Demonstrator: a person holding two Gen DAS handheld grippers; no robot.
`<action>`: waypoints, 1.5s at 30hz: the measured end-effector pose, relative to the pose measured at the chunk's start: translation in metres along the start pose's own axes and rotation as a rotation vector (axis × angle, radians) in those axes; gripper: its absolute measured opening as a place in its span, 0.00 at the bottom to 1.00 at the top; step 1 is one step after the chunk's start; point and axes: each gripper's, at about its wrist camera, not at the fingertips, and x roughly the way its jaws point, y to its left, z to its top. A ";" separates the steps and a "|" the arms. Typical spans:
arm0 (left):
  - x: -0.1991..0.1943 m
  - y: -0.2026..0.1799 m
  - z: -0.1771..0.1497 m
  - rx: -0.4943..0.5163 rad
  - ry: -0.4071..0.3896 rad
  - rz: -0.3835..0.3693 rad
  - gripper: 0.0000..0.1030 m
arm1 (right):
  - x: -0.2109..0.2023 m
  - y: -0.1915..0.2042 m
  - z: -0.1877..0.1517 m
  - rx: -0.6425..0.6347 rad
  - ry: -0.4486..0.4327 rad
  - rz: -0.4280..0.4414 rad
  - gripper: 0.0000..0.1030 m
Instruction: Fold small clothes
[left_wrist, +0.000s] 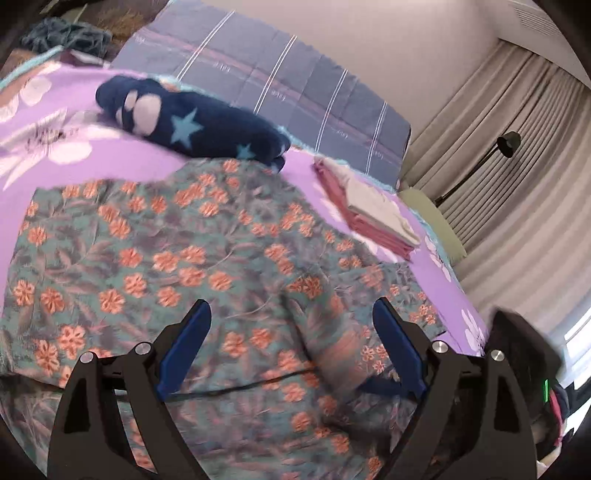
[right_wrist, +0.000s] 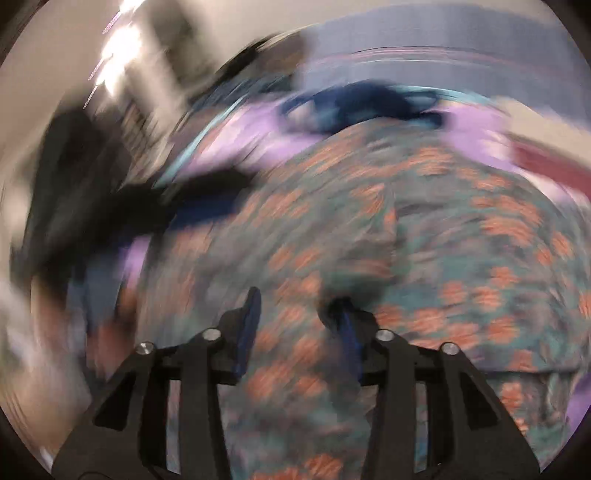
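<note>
A teal garment with orange flowers lies spread on the purple floral bedsheet. My left gripper is open just above the garment's near part, holding nothing. The right wrist view is heavily blurred. There the same garment fills the middle, and my right gripper hangs over it with its jaws apart and cloth showing between the fingers. I cannot tell whether it touches the cloth.
A navy fleece piece with stars lies beyond the garment. A folded stack of pink and beige cloth sits at the right. A grey striped pillow, curtains and a black lamp stand behind.
</note>
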 end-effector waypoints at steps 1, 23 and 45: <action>0.004 0.005 -0.002 -0.018 0.023 -0.019 0.87 | -0.001 0.012 -0.006 -0.081 0.006 -0.020 0.45; 0.027 -0.060 -0.015 0.313 0.094 0.109 0.02 | -0.115 -0.062 -0.026 0.528 -0.258 0.356 0.82; -0.034 0.034 0.044 0.240 -0.005 0.387 0.02 | -0.106 -0.059 -0.004 0.577 -0.260 0.530 0.84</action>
